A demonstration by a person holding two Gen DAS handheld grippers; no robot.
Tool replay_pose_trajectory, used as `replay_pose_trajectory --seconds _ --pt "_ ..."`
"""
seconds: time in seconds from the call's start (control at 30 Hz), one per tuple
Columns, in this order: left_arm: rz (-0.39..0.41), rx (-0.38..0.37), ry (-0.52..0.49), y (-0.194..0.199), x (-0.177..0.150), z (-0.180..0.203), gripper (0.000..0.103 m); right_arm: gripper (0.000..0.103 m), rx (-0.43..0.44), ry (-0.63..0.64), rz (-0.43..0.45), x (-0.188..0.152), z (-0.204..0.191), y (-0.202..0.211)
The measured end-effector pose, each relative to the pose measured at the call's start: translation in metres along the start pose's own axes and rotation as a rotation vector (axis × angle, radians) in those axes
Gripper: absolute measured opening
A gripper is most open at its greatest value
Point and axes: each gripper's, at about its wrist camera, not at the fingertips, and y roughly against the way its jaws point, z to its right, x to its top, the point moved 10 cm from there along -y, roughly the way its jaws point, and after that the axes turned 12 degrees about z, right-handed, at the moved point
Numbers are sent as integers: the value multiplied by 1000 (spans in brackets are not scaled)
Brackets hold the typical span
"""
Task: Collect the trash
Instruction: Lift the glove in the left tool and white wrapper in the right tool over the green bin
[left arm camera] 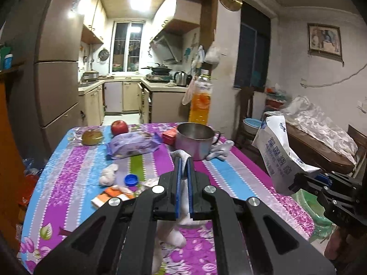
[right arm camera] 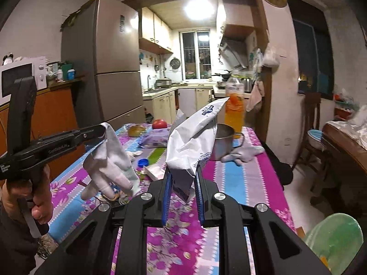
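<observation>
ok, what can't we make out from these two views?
- Bin or trash target: green container cut by right wrist frame edge, blurred.
- White glove: left wrist view, gripper body hides most.
- White pouch print: too blurred.
- Steel mug contents: rim hides.

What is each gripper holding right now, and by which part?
Left gripper pinches a white glove by its cuff; right gripper clamps a crumpled white packet near its bottom end.

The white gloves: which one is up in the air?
The glove pinched by the left gripper dangles above the table; the other glove lies flat beside the metal cup.
</observation>
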Motion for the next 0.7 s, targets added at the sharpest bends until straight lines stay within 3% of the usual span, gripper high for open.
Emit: replay_pose_trajectory --seconds 0.33,0.7 --pt "6 -97 -29 -10 8 62 4 20 -113 -1 19 7 54 48" --pt "2 -268 -46 -29 15 156 4 20 -293 -6 19 12 141 111"
